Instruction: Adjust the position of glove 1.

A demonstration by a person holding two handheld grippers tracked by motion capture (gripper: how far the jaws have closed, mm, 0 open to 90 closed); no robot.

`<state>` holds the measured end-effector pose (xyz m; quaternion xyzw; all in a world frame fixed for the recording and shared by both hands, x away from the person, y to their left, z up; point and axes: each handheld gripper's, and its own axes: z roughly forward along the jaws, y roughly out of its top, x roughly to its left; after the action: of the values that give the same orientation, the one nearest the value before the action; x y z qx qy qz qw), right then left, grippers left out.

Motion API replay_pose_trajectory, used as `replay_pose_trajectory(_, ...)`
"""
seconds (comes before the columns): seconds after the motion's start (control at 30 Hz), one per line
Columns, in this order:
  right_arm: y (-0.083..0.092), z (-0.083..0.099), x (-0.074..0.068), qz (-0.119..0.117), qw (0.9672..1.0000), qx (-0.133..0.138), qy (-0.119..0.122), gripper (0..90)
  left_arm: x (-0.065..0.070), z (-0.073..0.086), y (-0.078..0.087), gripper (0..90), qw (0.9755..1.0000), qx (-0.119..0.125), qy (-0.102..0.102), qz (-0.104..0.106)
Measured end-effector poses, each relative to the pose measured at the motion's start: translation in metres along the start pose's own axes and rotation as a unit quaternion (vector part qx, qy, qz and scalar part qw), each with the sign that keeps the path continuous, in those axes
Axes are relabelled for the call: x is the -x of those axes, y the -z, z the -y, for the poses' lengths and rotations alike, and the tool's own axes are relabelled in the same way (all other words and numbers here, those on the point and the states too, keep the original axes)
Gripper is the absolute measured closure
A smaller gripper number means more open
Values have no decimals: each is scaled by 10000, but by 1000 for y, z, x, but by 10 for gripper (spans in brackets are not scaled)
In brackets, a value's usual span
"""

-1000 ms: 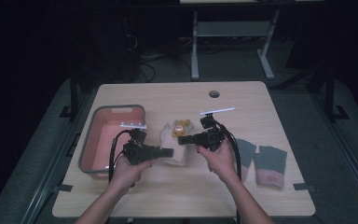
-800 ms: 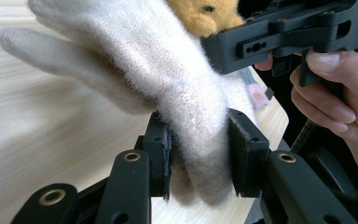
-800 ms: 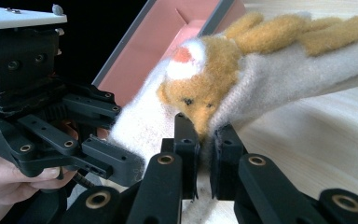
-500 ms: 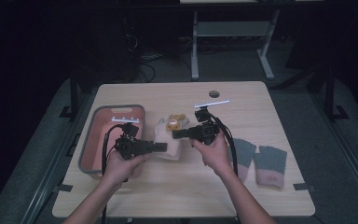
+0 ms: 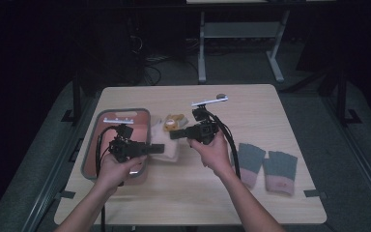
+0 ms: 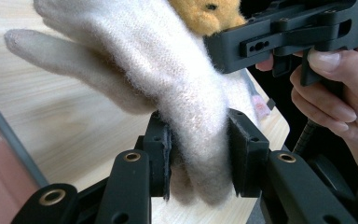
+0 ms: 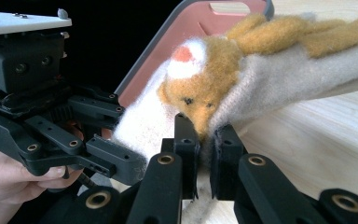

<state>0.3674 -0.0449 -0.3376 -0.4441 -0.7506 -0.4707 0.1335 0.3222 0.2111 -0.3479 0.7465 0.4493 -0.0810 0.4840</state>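
Gripping a fluffy cream mitten (image 6: 186, 93) from both ends, left hand-held gripper (image 5: 157, 148) pinching the thick cuff, right hand-held gripper (image 5: 176, 135) clamping thin knit beside the orange bear patch (image 7: 205, 88), lifting it above the bench (image 5: 251, 101) near centre. Probably handling light, soft and floppy, sagging between grips, so taking doubled fabric at the edges rather than loose fuzz. Lying at nine o'clock, a pink tray (image 5: 92, 145); resting at four o'clock, two grey-and-pink gloves (image 5: 266, 166), well apart.
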Motion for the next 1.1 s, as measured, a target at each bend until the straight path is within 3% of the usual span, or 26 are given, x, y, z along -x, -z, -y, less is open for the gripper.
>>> replay_pose_trajectory(0.27,-6,-9,-9,-46,9999,-14,97,830,-5,-2,14,640,9999,124,40,32)
replay_pose_trajectory(0.87,-31,-30,-31,-283,9993,-119,219,830,-14,-5,49,640,9996,221,30,-147)
replay_pose_trajectory(1.1,-41,-38,-40,-274,9989,-180,338,830,-20,-7,62,640,9995,252,63,-193)
